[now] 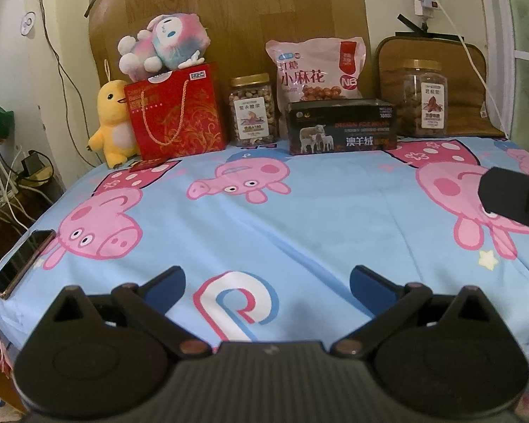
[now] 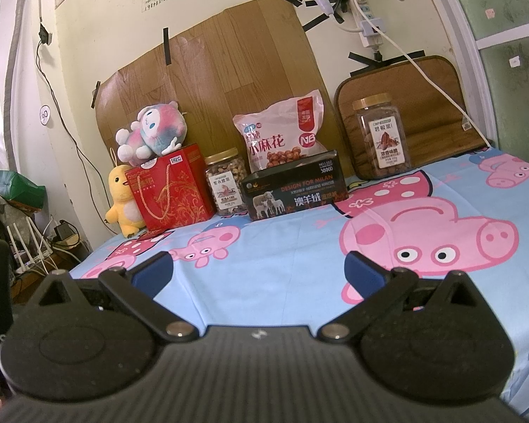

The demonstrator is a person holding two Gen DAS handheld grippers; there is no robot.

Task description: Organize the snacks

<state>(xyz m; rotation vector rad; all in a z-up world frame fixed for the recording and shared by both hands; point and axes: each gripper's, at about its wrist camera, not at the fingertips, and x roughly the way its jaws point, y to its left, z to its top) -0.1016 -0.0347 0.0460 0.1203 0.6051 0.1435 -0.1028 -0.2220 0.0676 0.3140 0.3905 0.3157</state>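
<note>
Blue pads tip the left gripper (image 1: 266,282); its jaws stand wide open and empty over the cartoon-pig bedsheet (image 1: 299,218). Along the far edge of the bed stand a red gift bag (image 1: 176,112), a nut jar (image 1: 252,109), a pink snack bag (image 1: 315,70) behind a black box (image 1: 342,127), and a second jar (image 1: 423,98). At the right border the other gripper is cut off.

From the right wrist, the right gripper (image 2: 259,275) is also wide open, holding nothing. The same row of snacks stands at the far edge, with the pecan jar (image 2: 382,135) apart toward the right corner. The small print on its label is hard to read.

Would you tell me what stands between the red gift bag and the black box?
A gold-lidded nut jar stands between the red gift bag and the black box; both wrist views show it.
</note>
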